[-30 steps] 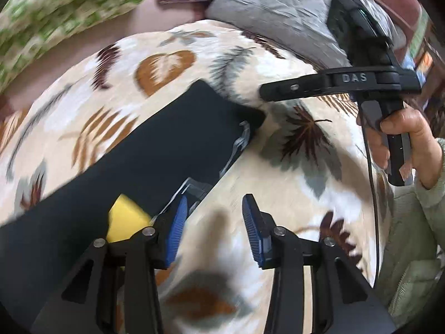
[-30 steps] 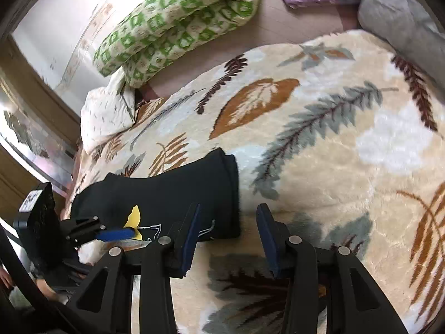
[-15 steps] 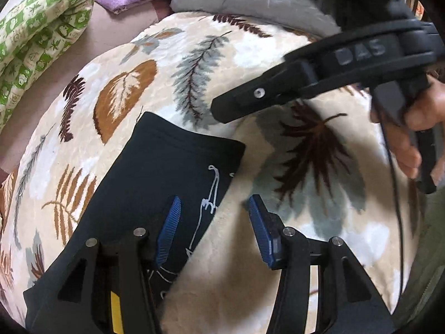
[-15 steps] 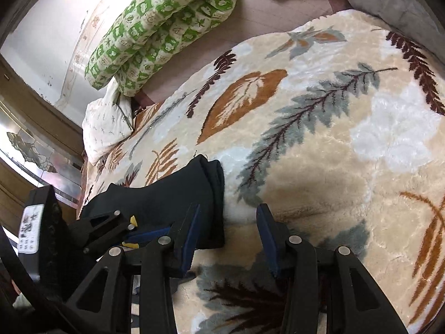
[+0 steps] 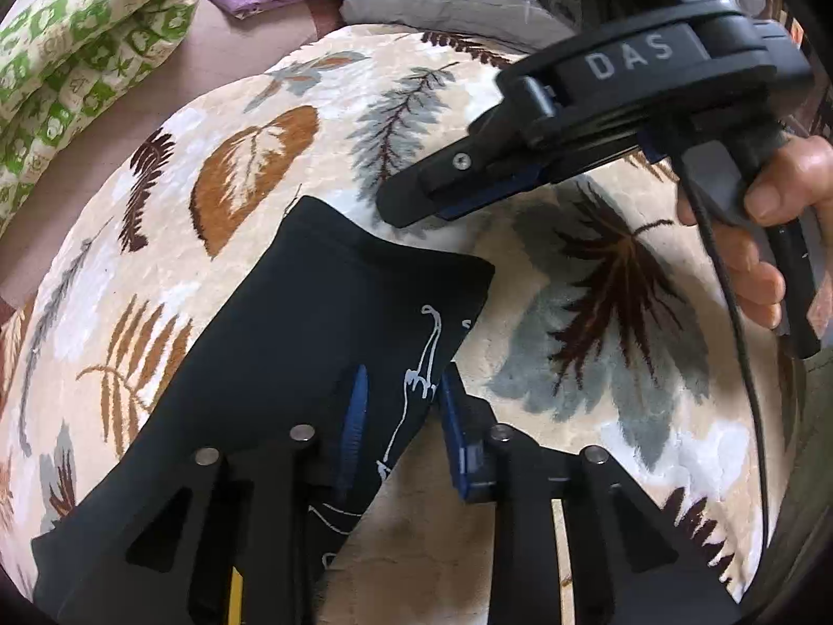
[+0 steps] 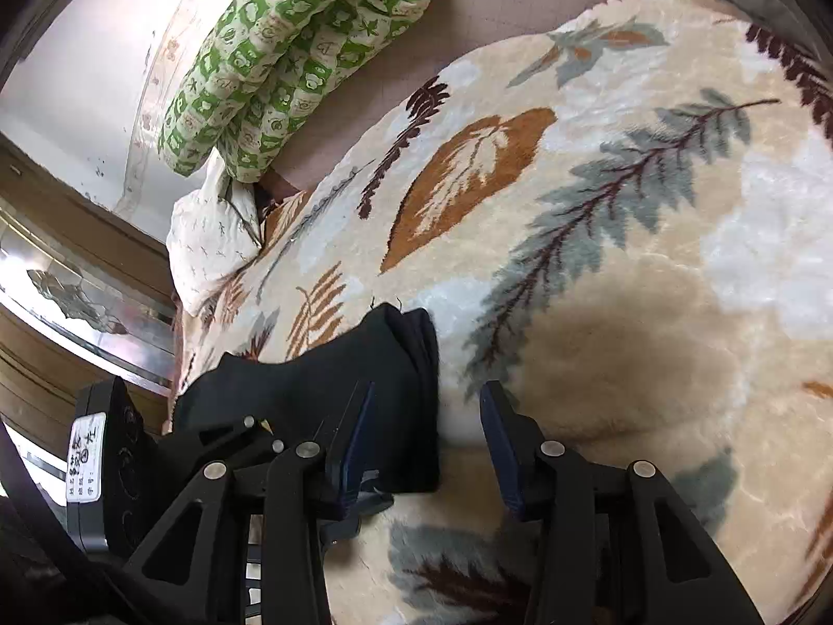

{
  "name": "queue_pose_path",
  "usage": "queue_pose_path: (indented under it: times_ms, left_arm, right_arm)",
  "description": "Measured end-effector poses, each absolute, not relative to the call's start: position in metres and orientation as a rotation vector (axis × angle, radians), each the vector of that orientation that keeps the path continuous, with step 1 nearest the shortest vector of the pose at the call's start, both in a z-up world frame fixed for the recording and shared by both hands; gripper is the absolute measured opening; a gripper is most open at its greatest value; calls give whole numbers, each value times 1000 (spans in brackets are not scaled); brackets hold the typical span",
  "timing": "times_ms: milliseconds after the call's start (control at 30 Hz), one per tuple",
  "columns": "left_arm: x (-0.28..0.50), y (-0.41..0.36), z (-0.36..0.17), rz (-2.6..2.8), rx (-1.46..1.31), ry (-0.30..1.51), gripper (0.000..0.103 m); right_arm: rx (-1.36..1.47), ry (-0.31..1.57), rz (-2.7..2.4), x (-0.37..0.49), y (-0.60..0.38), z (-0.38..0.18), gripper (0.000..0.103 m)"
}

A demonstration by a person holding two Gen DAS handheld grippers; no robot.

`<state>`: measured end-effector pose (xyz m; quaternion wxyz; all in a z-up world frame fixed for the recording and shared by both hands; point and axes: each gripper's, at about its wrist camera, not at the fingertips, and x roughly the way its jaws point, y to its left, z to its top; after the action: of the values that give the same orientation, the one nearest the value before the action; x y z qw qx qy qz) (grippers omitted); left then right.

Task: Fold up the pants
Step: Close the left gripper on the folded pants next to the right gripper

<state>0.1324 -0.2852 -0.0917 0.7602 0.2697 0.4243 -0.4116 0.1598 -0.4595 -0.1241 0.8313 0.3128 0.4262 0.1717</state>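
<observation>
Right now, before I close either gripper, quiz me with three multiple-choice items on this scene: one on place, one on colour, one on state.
1. Where do the pants lie?
A. on the leaf-print blanket
B. on the green quilt
C. on bare floor

2. What colour are the pants?
A. grey
B. black with a white line print
C. purple

3. How do the left gripper and right gripper stand?
A. both shut on cloth
B. left shut, right open
C. both open, straddling the pants' edge

Key: 1 A, blanket shows all round the pants. 2 B, black cloth with thin white lines. 3 C, gaps show between both pairs of fingers.
</observation>
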Motion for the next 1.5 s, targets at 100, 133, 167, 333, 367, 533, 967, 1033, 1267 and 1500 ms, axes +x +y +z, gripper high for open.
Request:
queue_pose_path:
  times_ms: [100, 133, 167, 333, 367, 533, 967, 1033, 1267, 1500]
  left_arm:
    - [133, -285, -92, -899, 579, 926, 24]
    - [133, -285, -92, -900, 576, 926, 24]
    - [133, -284, -92, -902, 571, 927, 24]
    - [133, -283, -94, -907, 561, 924, 24]
    - [134, -282, -94, -909, 561, 923, 24]
    - [134, -282, -95, -911, 561, 927, 24]
    - [140, -269, -89, -937, 437, 945, 8]
    - [141, -265, -88, -941, 406, 949, 8]
    - [141, -252, -76, -952, 329, 941, 7]
    - [142, -231, -61, -942, 262, 922, 6]
  right_arm:
    - [703, 915, 386, 169, -458, -129, 50]
    - [707, 923, 385, 172, -458, -131, 50]
    - [708, 928, 384, 175, -457, -132, 50]
    - [717, 948, 414, 190, -449, -139, 50]
    - [715, 948, 414, 192, -448, -139, 50]
    - [666, 960, 427, 206, -436, -140, 30]
    - [632, 917, 430, 203, -427, -125, 12]
    - [630, 914, 425, 202, -426, -122, 11]
    - [619, 899, 422, 199, -423, -109, 11]
    - [594, 887, 429, 199, -410, -89, 11]
